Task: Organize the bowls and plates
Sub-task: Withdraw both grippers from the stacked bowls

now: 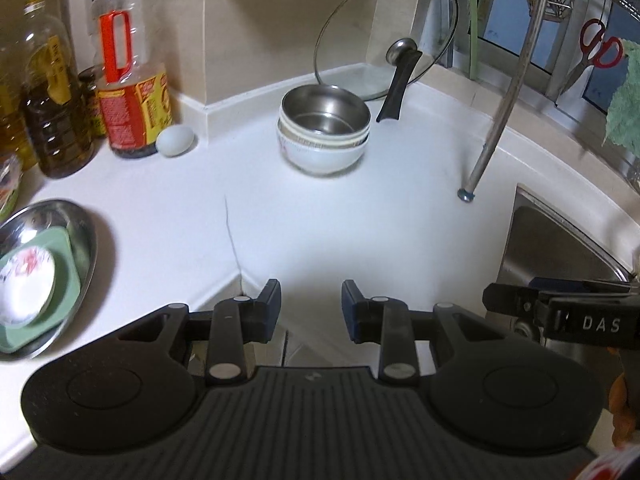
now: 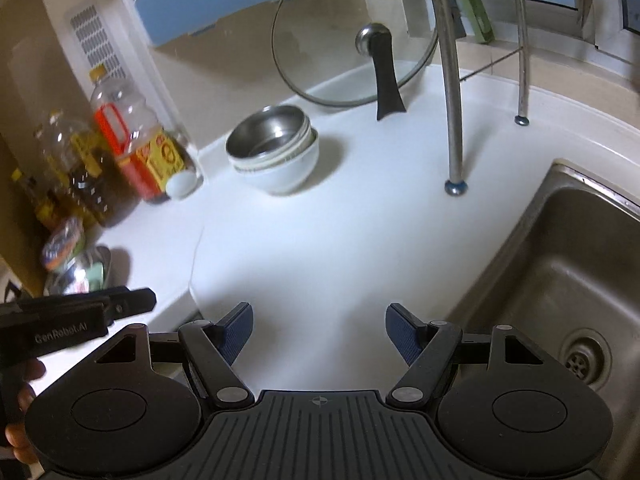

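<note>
A glass lid (image 1: 380,40) leans against the wall on the table (image 1: 360,220); oil bottles (image 1: 132,92) and an egg (image 1: 175,141) stand left, sink (image 2: 560,260) right.

One stack of bowls (image 1: 323,136), steel on top; one glass lid (image 1: 384,36); three oil bottles (image 1: 130,80); one egg (image 1: 175,141); one steel tray (image 1: 82,236); one pair of scissors (image 1: 600,50); two open grippers (image 1: 311,304)

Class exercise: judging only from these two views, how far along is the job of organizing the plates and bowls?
Done: the bowls are nested in one stack by the lid, steel bowl on top. The plates sit stacked inside the steel dish at the counter's left end. In hand: nothing; the left gripper and right gripper are both open and empty. Left: apparently nothing loose on the counter.
</note>
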Available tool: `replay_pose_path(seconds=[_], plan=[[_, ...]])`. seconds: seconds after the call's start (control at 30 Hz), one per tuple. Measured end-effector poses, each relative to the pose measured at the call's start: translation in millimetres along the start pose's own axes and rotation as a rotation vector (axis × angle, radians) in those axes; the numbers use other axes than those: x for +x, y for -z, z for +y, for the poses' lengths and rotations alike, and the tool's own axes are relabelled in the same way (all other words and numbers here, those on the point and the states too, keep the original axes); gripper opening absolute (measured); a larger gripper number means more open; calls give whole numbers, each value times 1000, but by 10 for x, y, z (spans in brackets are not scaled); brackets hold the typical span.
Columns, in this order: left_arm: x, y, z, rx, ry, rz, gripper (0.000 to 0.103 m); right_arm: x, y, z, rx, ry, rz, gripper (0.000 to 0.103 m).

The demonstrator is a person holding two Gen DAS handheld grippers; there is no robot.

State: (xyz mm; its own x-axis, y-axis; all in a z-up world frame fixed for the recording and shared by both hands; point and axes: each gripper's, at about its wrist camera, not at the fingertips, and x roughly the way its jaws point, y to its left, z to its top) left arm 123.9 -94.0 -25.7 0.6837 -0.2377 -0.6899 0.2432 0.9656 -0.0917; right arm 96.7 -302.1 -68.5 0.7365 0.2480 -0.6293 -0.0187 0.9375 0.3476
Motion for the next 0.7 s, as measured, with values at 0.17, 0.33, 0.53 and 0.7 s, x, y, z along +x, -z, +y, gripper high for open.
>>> replay_pose_path(seconds=[0.17,0.33,0.53,0.7], plan=[[-110,177,-27,-5,-22,10,29,-55,210,14,-21,4,34,73],[-207,327,-54,-6,-32,22,29,-123,358,36,-28,5,50,73],[-305,447,-67,-9,-44,31,29,-169,469,63,-35,0,67,73],[-389,519,-37,-21,-61,32,29,-192,521,107,-42,-10,74,73]])
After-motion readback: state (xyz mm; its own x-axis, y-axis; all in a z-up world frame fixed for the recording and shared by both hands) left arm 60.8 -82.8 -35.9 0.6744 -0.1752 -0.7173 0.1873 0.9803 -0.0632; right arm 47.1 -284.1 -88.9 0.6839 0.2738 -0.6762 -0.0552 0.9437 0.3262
